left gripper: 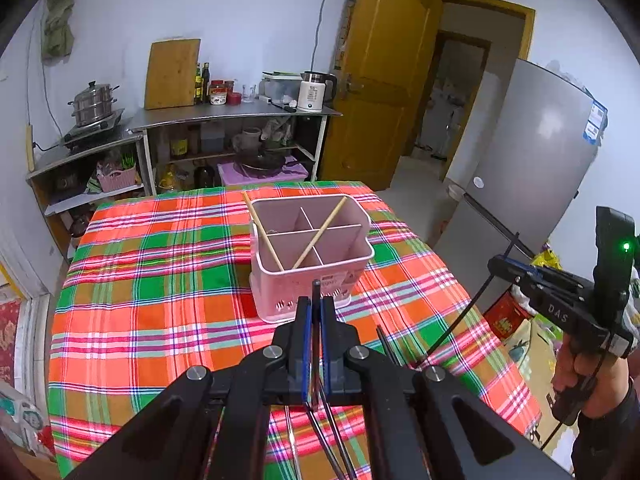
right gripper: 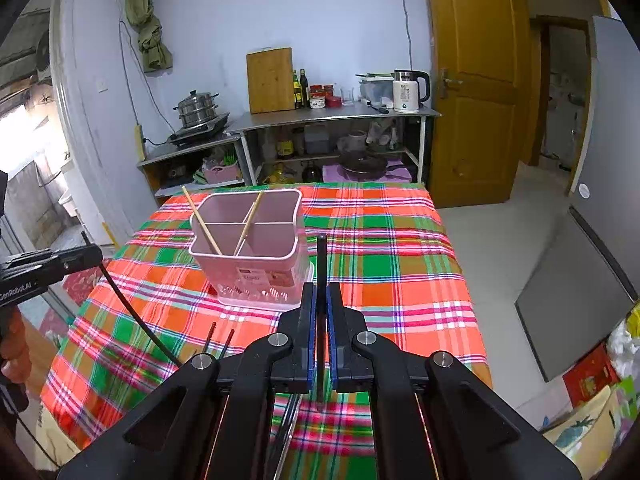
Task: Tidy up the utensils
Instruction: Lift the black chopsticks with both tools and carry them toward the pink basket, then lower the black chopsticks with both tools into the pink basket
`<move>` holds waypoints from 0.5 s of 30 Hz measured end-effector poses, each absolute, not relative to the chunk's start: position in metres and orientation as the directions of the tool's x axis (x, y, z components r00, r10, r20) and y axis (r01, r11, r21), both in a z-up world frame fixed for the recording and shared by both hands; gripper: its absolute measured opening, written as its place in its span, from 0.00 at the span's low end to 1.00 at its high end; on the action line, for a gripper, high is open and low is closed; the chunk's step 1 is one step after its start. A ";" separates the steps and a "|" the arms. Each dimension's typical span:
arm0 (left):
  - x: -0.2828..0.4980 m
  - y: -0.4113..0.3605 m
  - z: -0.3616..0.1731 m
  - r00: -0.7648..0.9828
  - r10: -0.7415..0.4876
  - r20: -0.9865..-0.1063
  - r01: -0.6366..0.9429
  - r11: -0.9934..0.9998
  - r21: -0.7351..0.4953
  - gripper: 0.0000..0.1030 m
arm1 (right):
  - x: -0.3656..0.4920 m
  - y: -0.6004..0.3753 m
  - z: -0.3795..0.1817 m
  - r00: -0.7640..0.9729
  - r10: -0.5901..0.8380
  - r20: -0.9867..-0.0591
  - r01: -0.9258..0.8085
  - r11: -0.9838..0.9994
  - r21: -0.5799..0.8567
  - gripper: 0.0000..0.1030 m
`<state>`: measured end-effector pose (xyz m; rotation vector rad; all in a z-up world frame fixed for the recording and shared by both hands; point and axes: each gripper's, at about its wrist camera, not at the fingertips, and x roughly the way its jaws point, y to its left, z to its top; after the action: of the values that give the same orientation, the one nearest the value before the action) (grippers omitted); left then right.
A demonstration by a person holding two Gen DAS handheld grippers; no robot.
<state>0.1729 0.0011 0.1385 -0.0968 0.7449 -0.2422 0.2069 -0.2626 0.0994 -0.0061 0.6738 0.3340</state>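
A pink utensil holder [left gripper: 310, 256] with four compartments stands on the plaid tablecloth [left gripper: 160, 280] and has two wooden chopsticks [left gripper: 320, 232] leaning in it. It also shows in the right wrist view [right gripper: 250, 240]. My left gripper [left gripper: 316, 308] is shut on a dark chopstick [left gripper: 316, 292], held just in front of the holder. My right gripper [right gripper: 321, 300] is shut on a black chopstick [right gripper: 321, 264], to the right of the holder. More dark chopsticks [right gripper: 218, 340] lie on the cloth near the front edge.
A metal shelf unit [left gripper: 236, 116] with a kettle, jars, a cutting board and a steamer pot stands behind the table. A wooden door [left gripper: 384, 80] and a grey fridge [left gripper: 532, 160] are at the right. Boxes lie on the floor to the right.
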 end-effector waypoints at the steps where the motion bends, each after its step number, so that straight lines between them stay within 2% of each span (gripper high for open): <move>1: 0.171 0.000 0.140 0.711 -0.248 -0.658 0.184 0.969 -0.166 0.04 | 0.205 -0.262 0.102 0.734 0.302 -0.609 -0.306 0.947 0.101 0.04; 10: 0.161 -0.001 0.165 0.752 -0.243 -0.613 0.189 0.970 -0.152 0.03 | 0.191 -0.252 0.131 0.774 0.332 -0.540 -0.329 0.938 0.105 0.04; 15: 0.160 0.005 0.174 0.772 -0.266 -0.577 0.191 0.964 -0.187 0.03 | 0.190 -0.243 0.136 0.783 0.355 -0.512 -0.340 0.932 0.126 0.04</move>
<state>0.1598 0.0045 0.1740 -0.1201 0.6422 -0.2482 0.1898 -0.2429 0.1357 0.0270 0.5576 0.3752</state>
